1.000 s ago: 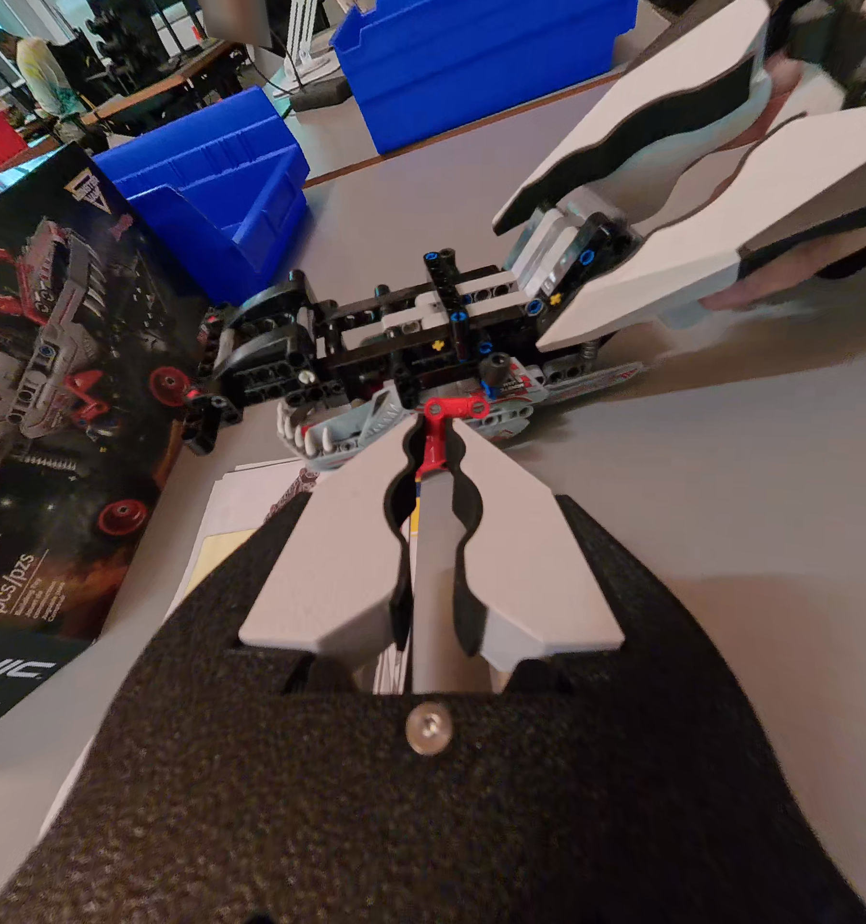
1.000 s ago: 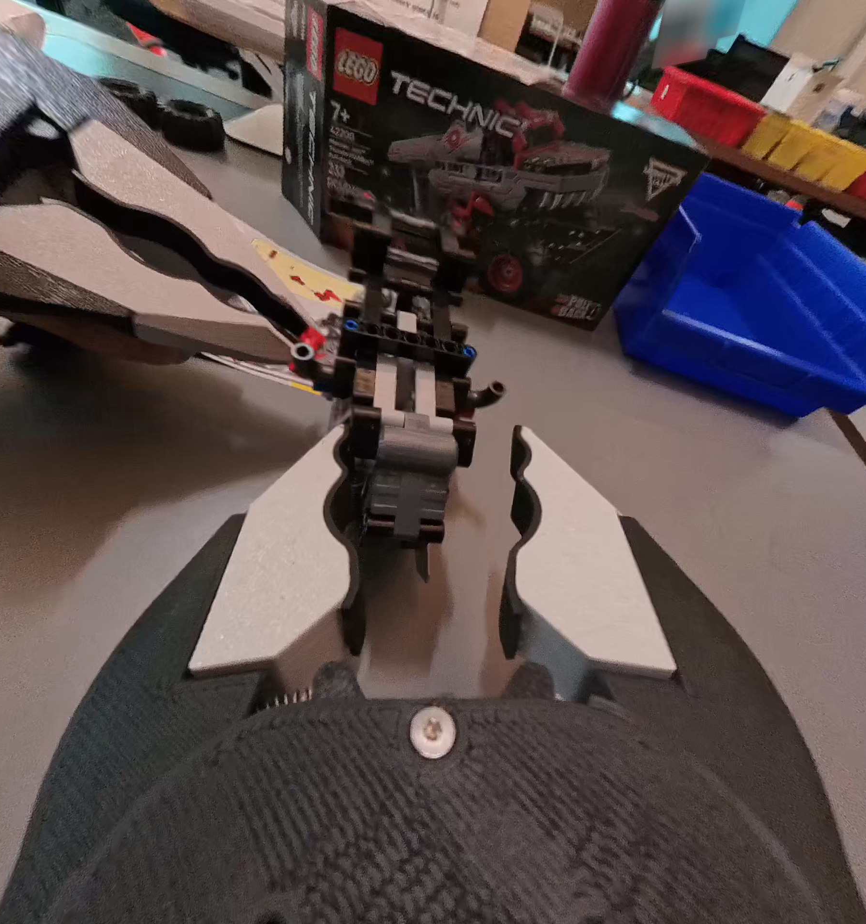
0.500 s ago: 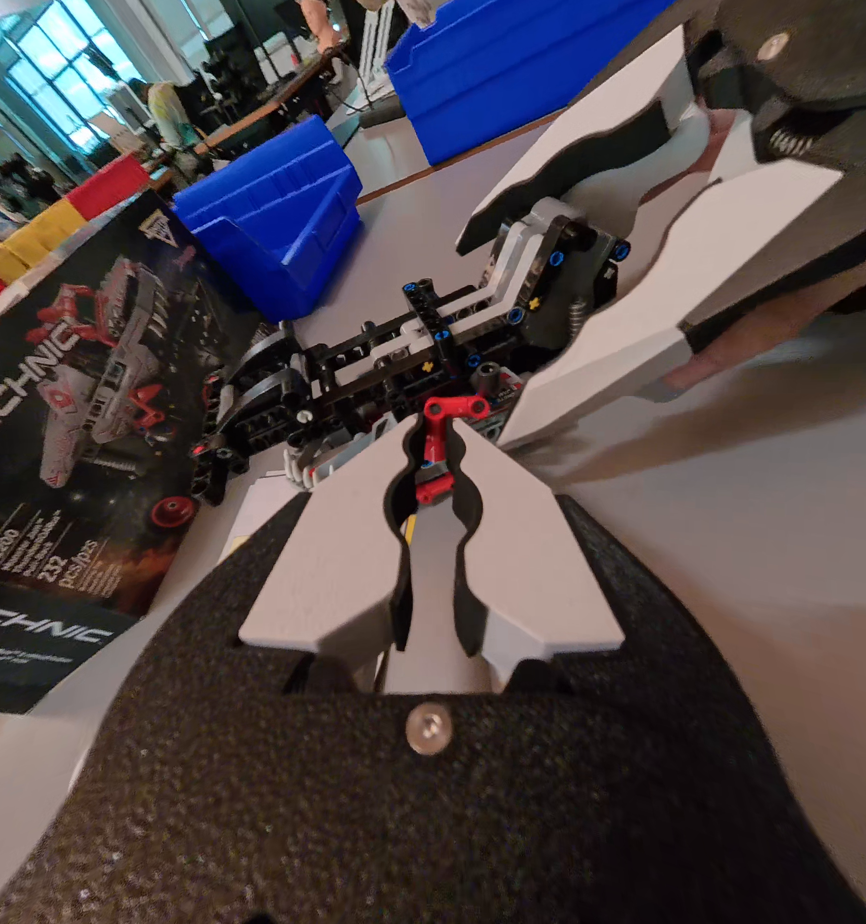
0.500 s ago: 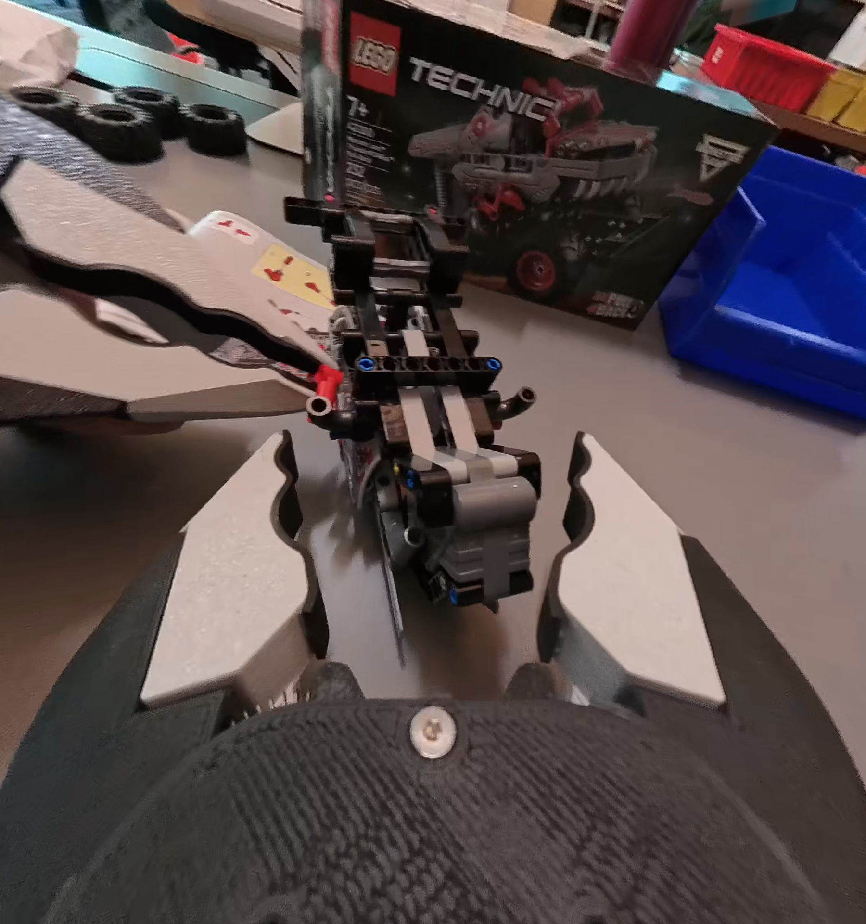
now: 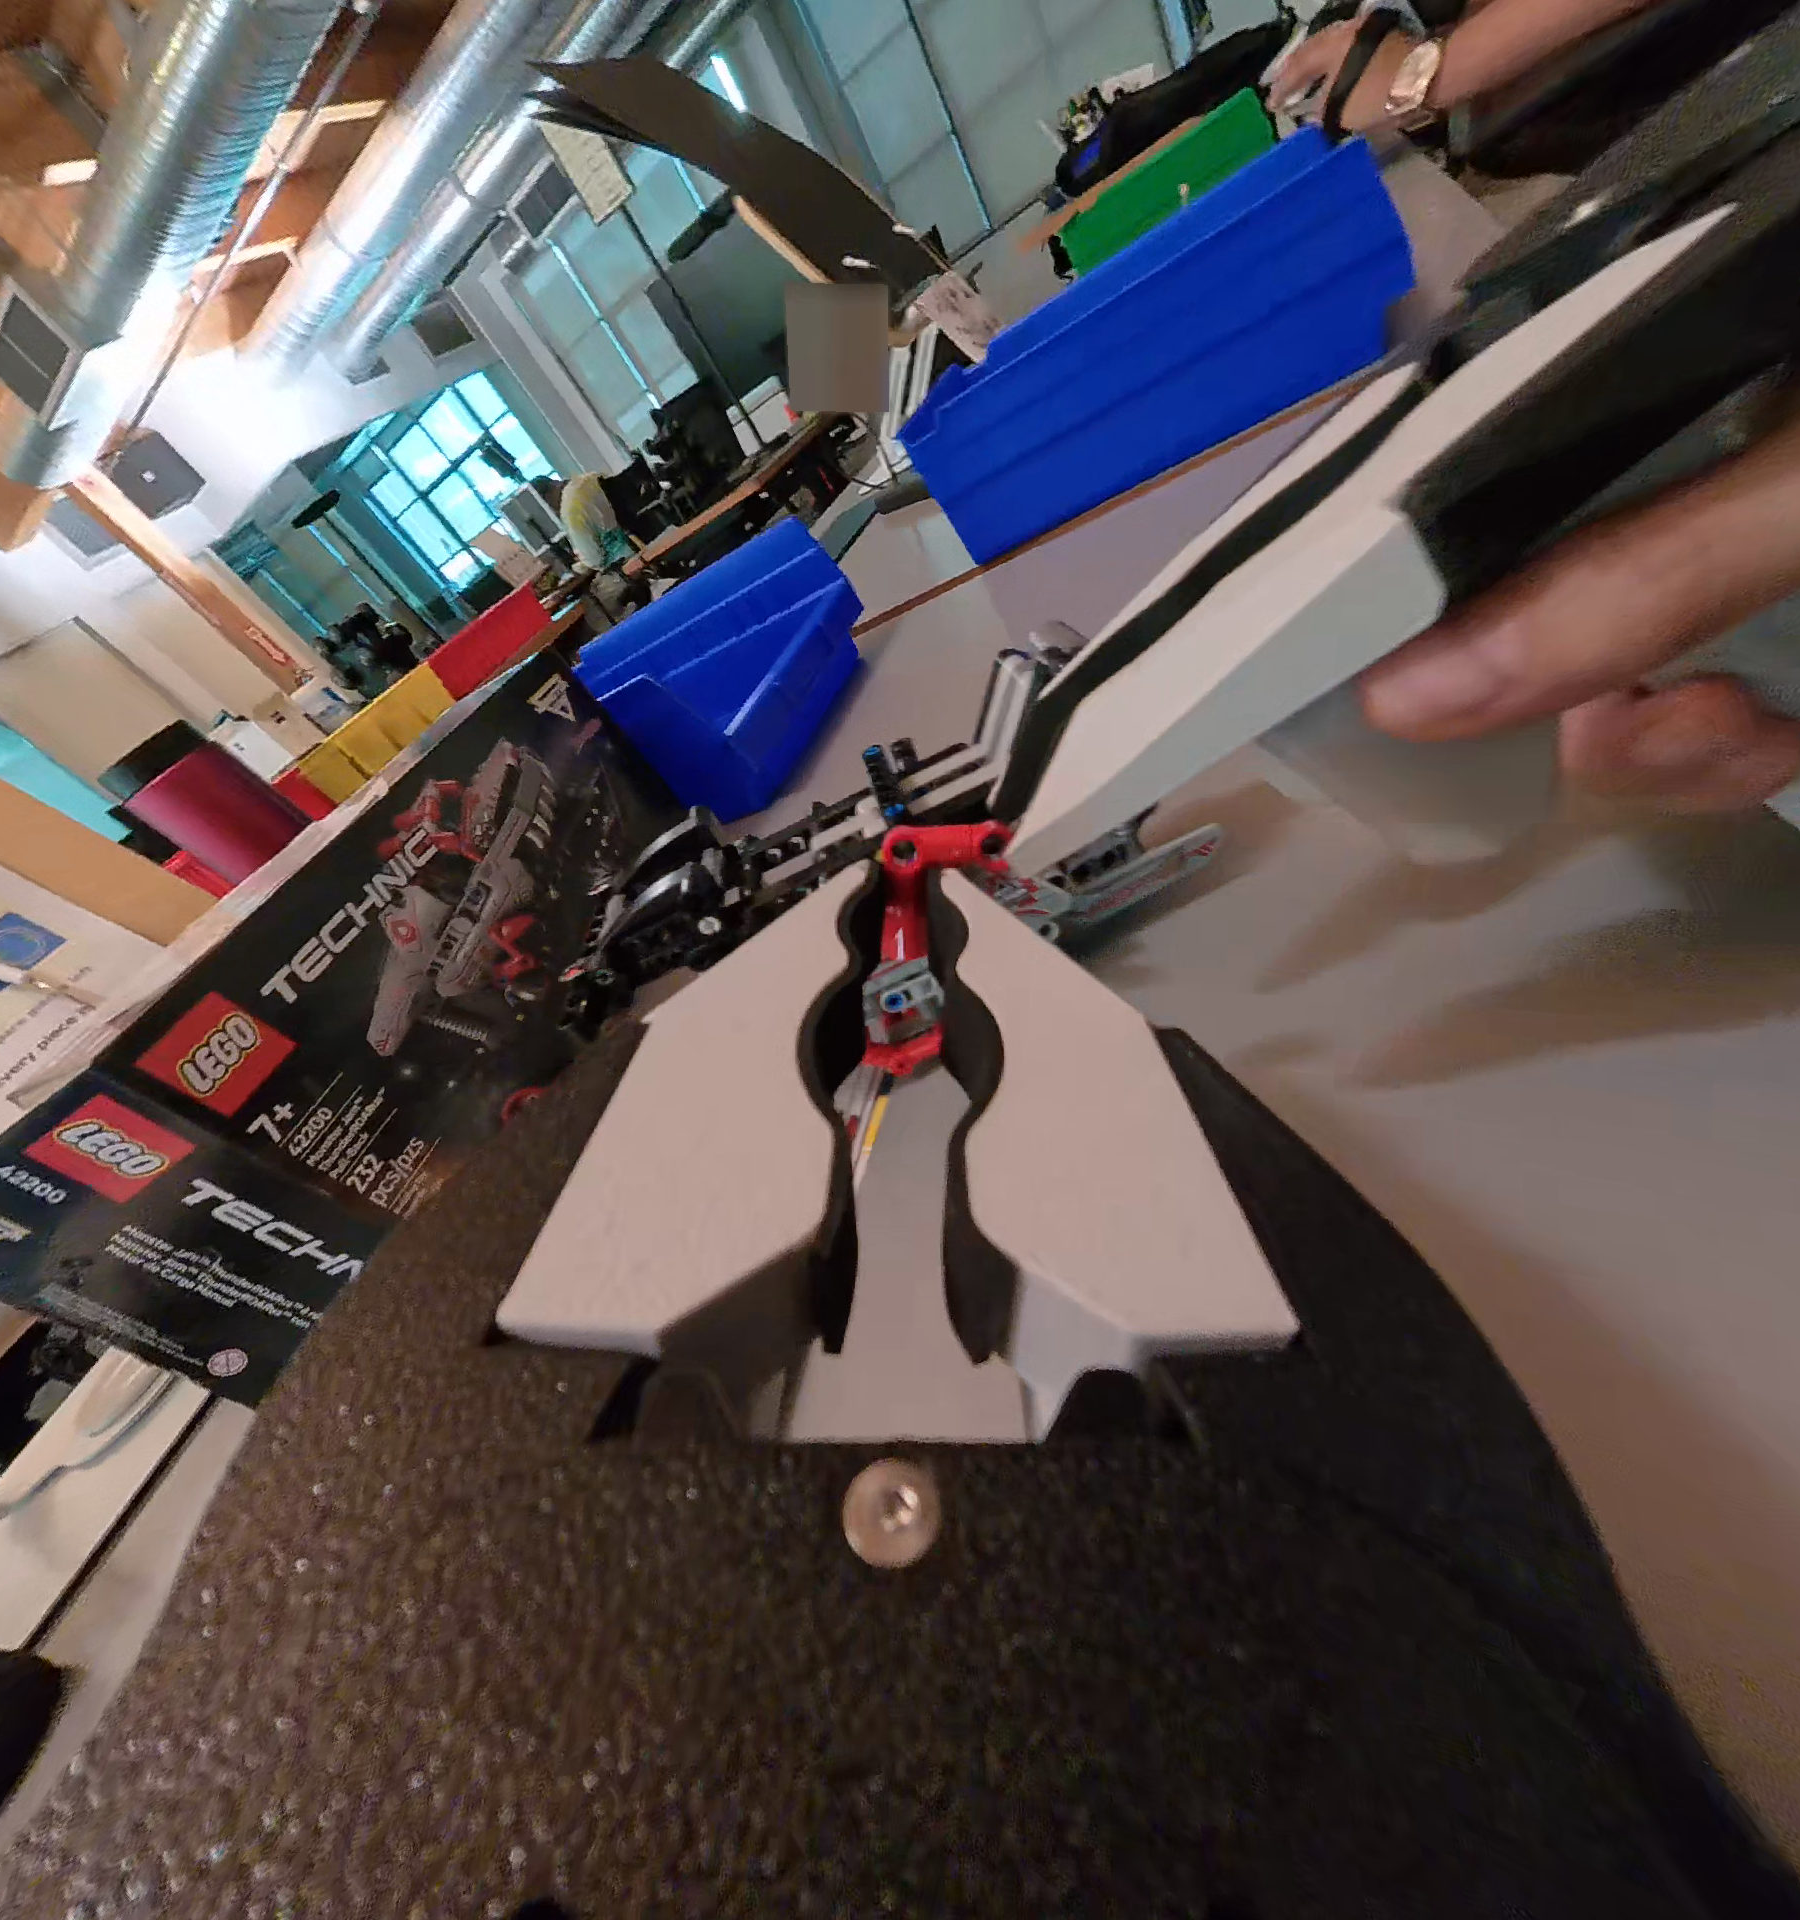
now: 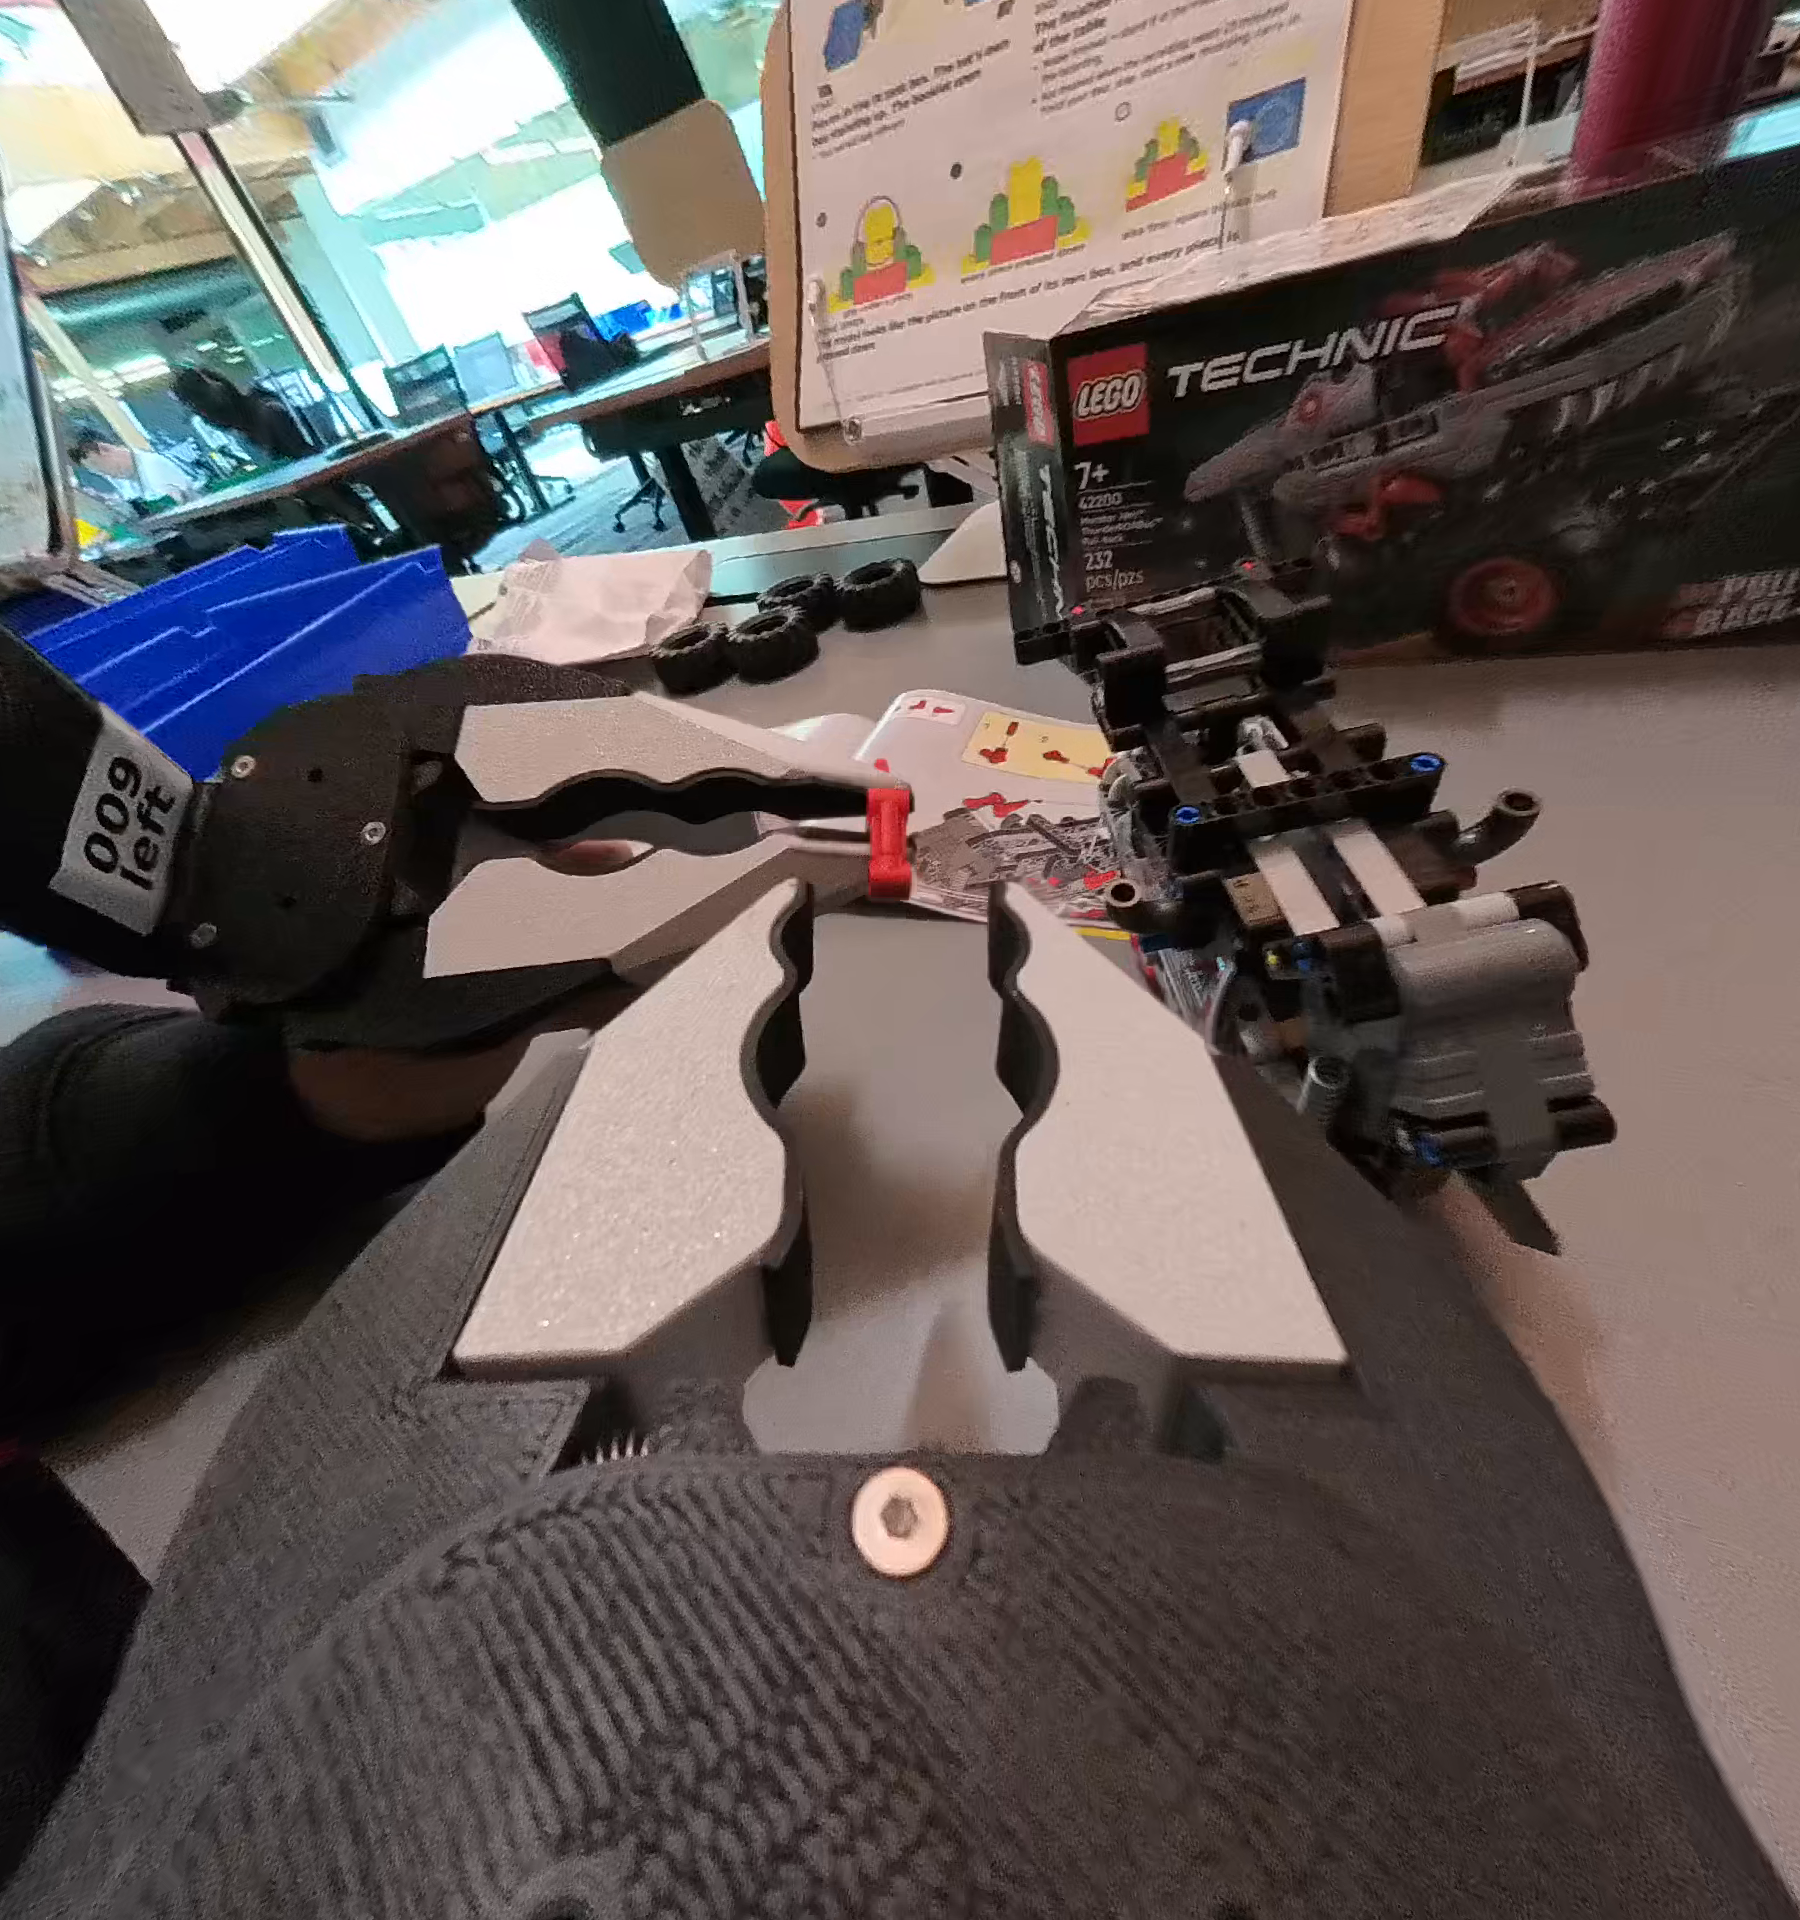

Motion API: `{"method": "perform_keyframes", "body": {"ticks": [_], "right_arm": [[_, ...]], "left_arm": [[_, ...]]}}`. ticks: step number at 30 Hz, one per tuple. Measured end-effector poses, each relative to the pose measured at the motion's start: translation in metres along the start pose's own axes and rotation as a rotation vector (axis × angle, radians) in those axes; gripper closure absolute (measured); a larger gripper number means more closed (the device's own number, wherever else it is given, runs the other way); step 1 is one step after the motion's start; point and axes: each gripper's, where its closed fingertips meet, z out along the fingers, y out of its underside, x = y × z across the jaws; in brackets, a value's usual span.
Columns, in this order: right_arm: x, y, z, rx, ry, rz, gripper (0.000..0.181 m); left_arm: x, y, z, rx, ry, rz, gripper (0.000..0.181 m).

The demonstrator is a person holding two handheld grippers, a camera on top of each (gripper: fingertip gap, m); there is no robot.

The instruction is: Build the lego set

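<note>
1. Left gripper point(image 5: 901, 940), grey two-finger tongs with black wavy inner pads: drawn narrow and clamped on a small red plastic lego connector piece with round holes point(image 5: 915, 904); piece pokes out past the fingertips, with a small grey part showing lower in the gap.
2. Same left gripper seen from the side in the right wrist view point(image 6: 875, 831): fingertips pinching the red piece point(image 6: 888, 840) just above the grey tabletop point(image 6: 1654, 790), well left of the chassis and apart from it.
3. Right gripper point(image 6: 896, 914), same grey-and-black make: fingers spread wide, nothing between them but bare table.
4. Half-built black and grey lego vehicle chassis with blue pins and white beams point(image 6: 1322, 894): lying on the table just right of the right gripper's right finger, tilted, its grey block end nearest the camera; contact with the finger cannot be told.
5. In the left wrist view, chassis point(image 5: 730, 883) partly hidden behind the left fingertips and the right gripper point(image 5: 1218, 707), held in a person's hand point(image 5: 1623, 665).
6. Open white instruction booklet with yellow and red drawings point(image 6: 1000, 748): flat on the table beneath and behind the left fingertips.
7. Black lego set box with a picture of a truck point(image 6: 1447, 457): standing upright behind the chassis.
8. Four small black rubber tyres point(image 6: 792, 623): grouped on the table left of the box, beside a crumpled white bag point(image 6: 605, 597).
9. Blue plastic storage bins point(image 5: 730, 665): on the table beyond the chassis.
</note>
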Motion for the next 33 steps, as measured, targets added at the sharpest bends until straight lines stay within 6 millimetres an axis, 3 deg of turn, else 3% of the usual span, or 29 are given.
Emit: {"method": "perform_keyframes", "body": {"ticks": [1, 3, 7, 11, 16, 22, 25, 29, 33], "right_arm": [[-0.001, 0.002, 0.001, -0.004, -0.005, -0.012, 0.156], [-0.006, 0.004, 0.001, -0.007, -0.034, -0.043, 0.174], [-0.006, 0.009, 0.002, -0.020, -0.029, -0.134, 0.174], [-0.001, 0.014, 0.002, -0.045, 0.029, -0.335, 0.175], [0.005, 0.024, 0.003, -0.148, 0.098, -0.578, 0.175], [0.003, 0.032, 0.005, -0.257, 0.046, -0.407, 0.175], [0.005, 0.035, 0.004, -0.296, 0.034, -0.375, 0.175], [0.004, 0.039, 0.005, -0.325, 0.021, -0.354, 0.175], [0.006, 0.040, 0.006, -0.344, 0.020, -0.373, 0.175]], "left_arm": [[0.004, 0.000, -0.001, 0.000, 0.015, 0.008, 0.177], [0.006, 0.000, -0.005, -0.002, 0.015, 0.023, 0.177], [0.011, 0.004, -0.006, -0.015, 0.071, 0.006, 0.176], [0.013, 0.010, -0.009, -0.047, 0.164, -0.043, 0.172], [0.015, 0.014, -0.011, -0.089, 0.226, 0.108, 0.168], [0.031, 0.019, -0.010, -0.129, 0.223, 0.592, 0.169], [0.030, 0.021, -0.006, -0.149, 0.168, 0.743, 0.170], [0.033, 0.023, -0.003, -0.156, 0.150, 0.847, 0.175], [0.032, 0.024, -0.002, -0.168, 0.146, 0.806, 0.177]]}}
